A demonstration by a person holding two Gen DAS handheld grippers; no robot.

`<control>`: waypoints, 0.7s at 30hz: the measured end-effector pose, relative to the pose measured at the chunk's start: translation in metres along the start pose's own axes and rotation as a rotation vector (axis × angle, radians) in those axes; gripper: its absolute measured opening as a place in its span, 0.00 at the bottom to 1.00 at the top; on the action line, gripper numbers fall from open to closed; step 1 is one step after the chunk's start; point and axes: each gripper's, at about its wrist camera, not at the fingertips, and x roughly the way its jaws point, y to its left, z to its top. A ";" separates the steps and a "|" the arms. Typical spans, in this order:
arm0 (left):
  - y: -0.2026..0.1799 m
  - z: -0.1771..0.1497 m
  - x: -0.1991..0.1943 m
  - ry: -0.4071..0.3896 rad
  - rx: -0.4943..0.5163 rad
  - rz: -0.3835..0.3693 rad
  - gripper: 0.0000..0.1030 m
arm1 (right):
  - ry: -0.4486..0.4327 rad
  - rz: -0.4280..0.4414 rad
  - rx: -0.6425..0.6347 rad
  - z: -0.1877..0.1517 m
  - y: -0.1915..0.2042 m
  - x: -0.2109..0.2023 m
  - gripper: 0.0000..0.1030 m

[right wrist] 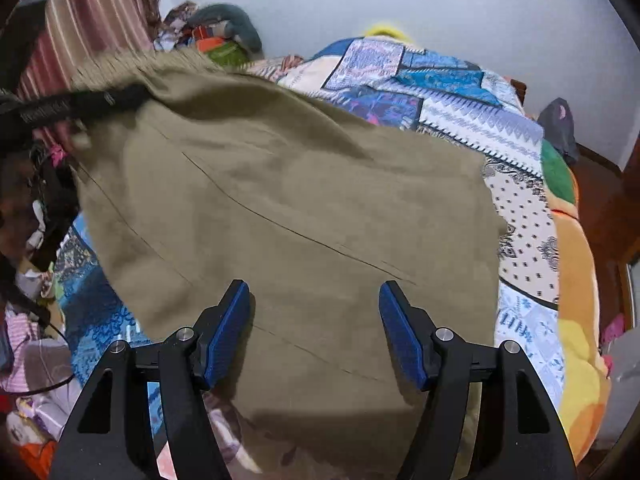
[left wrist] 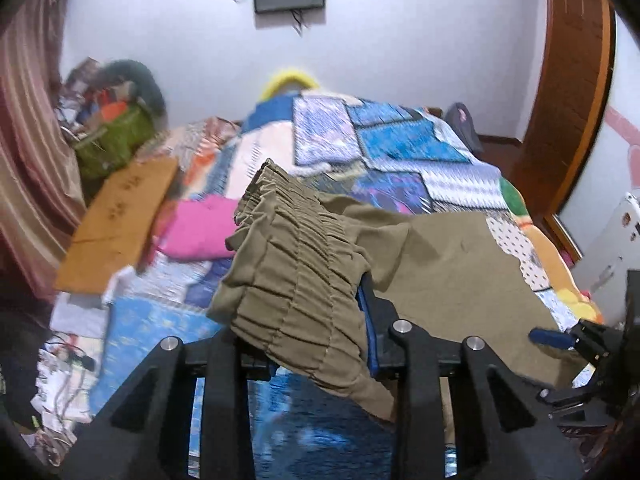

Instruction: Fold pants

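Pants held up at the waistband over the bed

Olive-brown pants (right wrist: 288,200) lie spread across the patchwork bedspread (right wrist: 440,80), with the gathered elastic waistband (left wrist: 292,264) lifted off the bed at one side.

The left tongs (left wrist: 320,344) point forward along the bed, tilted slightly upward toward the far wall. They are clamped on the waistband: the ruched fabric bunches between the two black fingers and drapes over the front of them, hiding most of the blue pads, of which only a strip shows at the right edge of the cloth. In the right wrist view the same tongs appear as a dark bar at the upper left (right wrist: 80,104), meeting the raised edge of the pants there.

The right tongs (right wrist: 314,304) hover low over the flat leg portion of the pants, aimed forward and slightly downward. Their jaws stand wide apart, the blue pads (right wrist: 232,332) facing each other with bare fabric between them; they grip nothing. Whether the fingertips touch the cloth cannot be told. From the left wrist view the right tongs show at the far right edge (left wrist: 568,340), near the edge of the pants.

A pink folded cloth (left wrist: 200,232) and a brown cardboard sheet (left wrist: 120,224) lie on the bed to the left of the waistband.
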 end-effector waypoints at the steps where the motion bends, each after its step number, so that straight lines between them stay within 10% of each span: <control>1: 0.002 0.000 -0.002 -0.005 0.004 0.008 0.31 | 0.001 0.005 -0.017 0.001 0.005 0.004 0.62; 21: -0.127 -0.011 -0.005 -0.084 0.386 -0.040 0.31 | -0.044 -0.075 0.136 -0.024 -0.044 -0.040 0.65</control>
